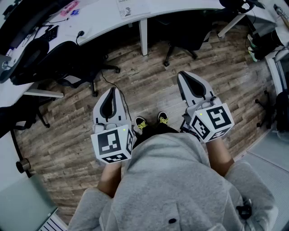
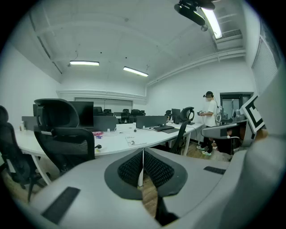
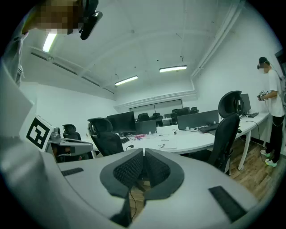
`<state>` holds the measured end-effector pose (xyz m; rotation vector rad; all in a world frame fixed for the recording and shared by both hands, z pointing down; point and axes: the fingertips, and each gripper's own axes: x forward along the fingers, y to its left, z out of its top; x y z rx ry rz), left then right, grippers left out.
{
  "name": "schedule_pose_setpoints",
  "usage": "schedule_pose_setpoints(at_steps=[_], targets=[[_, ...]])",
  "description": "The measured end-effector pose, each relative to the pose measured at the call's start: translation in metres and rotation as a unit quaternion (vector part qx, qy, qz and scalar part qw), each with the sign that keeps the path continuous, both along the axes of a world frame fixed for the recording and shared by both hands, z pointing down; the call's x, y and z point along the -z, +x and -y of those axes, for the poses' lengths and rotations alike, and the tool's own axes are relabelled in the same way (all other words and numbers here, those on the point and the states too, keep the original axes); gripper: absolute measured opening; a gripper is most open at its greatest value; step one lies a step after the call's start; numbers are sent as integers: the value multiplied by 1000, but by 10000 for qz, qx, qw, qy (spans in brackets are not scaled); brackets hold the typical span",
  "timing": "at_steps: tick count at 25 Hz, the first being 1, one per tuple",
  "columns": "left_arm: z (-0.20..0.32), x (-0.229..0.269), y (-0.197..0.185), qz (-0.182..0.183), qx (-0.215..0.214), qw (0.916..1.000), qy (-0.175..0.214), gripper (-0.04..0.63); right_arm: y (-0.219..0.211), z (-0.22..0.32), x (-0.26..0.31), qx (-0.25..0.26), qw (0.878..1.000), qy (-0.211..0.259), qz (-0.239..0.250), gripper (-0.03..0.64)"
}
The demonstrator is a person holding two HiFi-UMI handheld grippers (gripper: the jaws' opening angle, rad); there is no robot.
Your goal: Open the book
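I stand on a wooden floor, holding both grippers out level in front of me, well short of the white desk [image 1: 108, 22]. My left gripper [image 1: 114, 90] is shut with nothing between its pads [image 2: 134, 167]. My right gripper [image 1: 183, 75] is also shut and empty, its pads [image 3: 154, 167] pressed together. A flat white printed booklet or sheet [image 1: 133, 7] lies on the desk ahead; the same booklet [image 2: 134, 142] shows in the left gripper view and, smaller [image 3: 167, 146], in the right gripper view. I cannot tell whether it is the book.
Black office chairs [image 1: 76, 61] [image 1: 180, 38] stand between me and the desk, by its white leg [image 1: 143, 38]. A cable [image 1: 110, 83] runs over the floor. Monitors [image 3: 120, 121] and keyboards sit on the desks. Another person [image 2: 209, 120] stands far right.
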<state>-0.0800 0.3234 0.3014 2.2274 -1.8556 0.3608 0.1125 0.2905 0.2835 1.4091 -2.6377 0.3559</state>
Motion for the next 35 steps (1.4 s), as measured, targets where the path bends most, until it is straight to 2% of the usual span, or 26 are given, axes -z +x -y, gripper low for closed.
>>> schedule_pose_setpoints(at_steps=[5, 11, 24, 29, 35], targets=[[3, -2, -12, -84, -18, 10000, -13, 18, -11, 3, -1, -14, 10000, -34, -36, 34], [7, -4, -31, -186, 15, 9998, -23, 18, -29, 11, 0, 0, 9997, -152, 181, 34], [16, -16, -77, -358, 7, 9993, -101, 18, -90, 15, -5, 310, 9993, -204, -19, 34], [17, -17, -83, -421, -50, 9990, -101, 18, -101, 12, -4, 367, 9990, -174, -175, 34], [22, -12, -82, -486, -151, 9987, -5, 18, -106, 14, -2, 346, 9993, -94, -133, 34]])
